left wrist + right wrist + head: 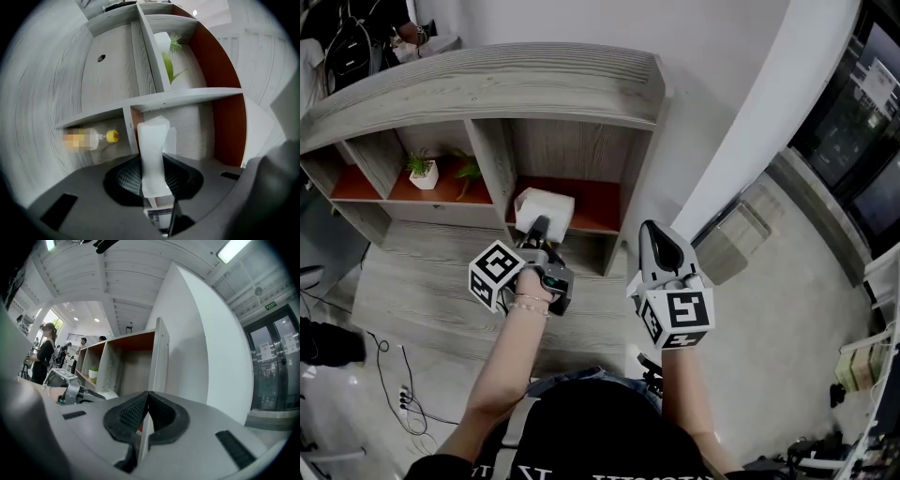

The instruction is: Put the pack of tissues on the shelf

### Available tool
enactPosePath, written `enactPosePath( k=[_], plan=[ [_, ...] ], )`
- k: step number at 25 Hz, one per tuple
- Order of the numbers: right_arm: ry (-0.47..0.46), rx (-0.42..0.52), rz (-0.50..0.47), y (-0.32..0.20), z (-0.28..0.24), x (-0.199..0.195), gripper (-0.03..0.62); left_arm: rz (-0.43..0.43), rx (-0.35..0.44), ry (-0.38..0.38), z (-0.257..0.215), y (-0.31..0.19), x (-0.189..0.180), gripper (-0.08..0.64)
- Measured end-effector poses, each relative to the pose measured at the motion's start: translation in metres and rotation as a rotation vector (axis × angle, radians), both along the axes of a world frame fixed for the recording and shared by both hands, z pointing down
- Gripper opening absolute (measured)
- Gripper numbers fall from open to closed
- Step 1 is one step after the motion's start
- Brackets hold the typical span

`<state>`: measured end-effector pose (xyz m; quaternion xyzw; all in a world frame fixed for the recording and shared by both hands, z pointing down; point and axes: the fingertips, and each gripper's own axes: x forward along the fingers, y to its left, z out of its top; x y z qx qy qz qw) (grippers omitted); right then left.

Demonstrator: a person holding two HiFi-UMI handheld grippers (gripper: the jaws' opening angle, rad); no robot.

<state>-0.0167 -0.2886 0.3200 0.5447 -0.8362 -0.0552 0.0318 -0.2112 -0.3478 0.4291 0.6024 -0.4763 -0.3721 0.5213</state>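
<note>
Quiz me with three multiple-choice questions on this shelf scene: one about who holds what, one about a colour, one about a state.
1. What holds the pack of tissues? A the left gripper B the right gripper C nothing
2. The bottle has a cap coloured: A yellow B blue C green
3. The right gripper's jaws are: A wide apart B shut, empty C shut on the bottle
Answers: 1 A, the white pack stands clamped between its jaws; 2 A, the cap shows yellow; 3 B, the jaws meet with nothing between.
</note>
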Motion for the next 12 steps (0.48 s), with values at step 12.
enactPosePath(
  k=[12],
  plan=[
    [0.004,-0.003,-0.002,0.001,0.001,0.000,0.017,0.004,-0.147,-0.024,0.022,-0.007,0.004,0.232]
  ],
)
